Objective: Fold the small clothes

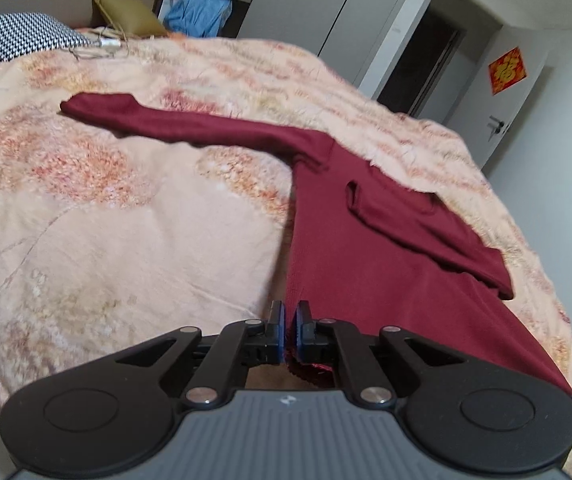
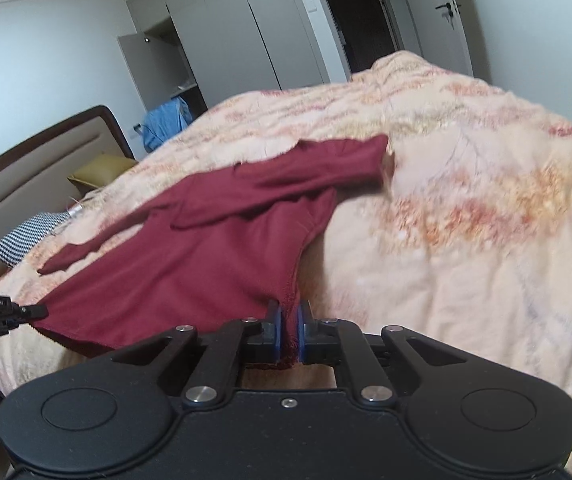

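Observation:
A dark red long-sleeved garment (image 1: 366, 260) (image 2: 206, 260) lies spread on a bed covered by a peach floral blanket (image 1: 106, 220) (image 2: 466, 240). One sleeve (image 1: 206, 128) stretches out to the left. The other sleeve (image 1: 426, 232) lies folded across the body. My left gripper (image 1: 290, 314) is shut on the hem at the garment's left corner, with red cloth showing under its fingers. In the right wrist view the left gripper (image 2: 44, 311) pinches that same corner. My right gripper (image 2: 289, 320) is shut on the hem's other corner, and red fabric shows between its blue pads.
At the head of the bed are a checkered pillow (image 1: 18, 36), an olive cushion (image 1: 126, 16) and some cords (image 1: 102, 44). A blue garment (image 1: 198, 14) hangs by a grey wardrobe (image 2: 226, 40). A door with a red decoration (image 1: 506, 70) stands behind the bed's far corner.

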The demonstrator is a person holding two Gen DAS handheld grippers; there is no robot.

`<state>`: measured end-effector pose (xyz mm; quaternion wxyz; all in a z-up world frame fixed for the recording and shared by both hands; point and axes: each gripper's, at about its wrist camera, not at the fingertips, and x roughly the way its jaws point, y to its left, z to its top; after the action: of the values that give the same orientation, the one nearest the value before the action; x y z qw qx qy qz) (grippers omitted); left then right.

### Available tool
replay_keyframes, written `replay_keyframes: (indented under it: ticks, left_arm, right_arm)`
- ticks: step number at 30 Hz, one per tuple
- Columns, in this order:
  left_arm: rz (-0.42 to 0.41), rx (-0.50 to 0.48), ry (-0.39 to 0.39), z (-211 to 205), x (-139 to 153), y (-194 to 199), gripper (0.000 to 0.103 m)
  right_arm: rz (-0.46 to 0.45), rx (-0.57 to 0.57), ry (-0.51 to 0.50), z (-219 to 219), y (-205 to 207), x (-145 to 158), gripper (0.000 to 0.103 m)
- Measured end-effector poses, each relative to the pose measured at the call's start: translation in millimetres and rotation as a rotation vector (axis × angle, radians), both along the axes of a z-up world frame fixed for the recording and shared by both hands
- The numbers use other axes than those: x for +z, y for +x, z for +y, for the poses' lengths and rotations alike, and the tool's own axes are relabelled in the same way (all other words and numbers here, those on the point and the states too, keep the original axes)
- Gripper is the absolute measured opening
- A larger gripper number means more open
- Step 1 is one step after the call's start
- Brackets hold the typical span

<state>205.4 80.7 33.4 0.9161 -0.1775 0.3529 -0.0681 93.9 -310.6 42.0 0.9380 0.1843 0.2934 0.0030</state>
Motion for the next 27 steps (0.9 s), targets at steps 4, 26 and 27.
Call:
replay_keyframes:
  ticks: [4,26,27]
  left_arm:
    - [-0.022,0.011,-0.028,-3,3,-35,0.005]
    - [0.107,0.075,-0.094,9,-48,-76,0.032]
    - [0.110,0.085,-0.103,13,-48,-72,0.037]
  right_arm:
    - [-0.003,0.000,-0.018,-11,-22,10,0.007]
    - [0.145,-0.034,-0.087,-5,-64,-37,0.038]
    - [0.143,-0.042,-0.089,-6,-62,-37,0.055]
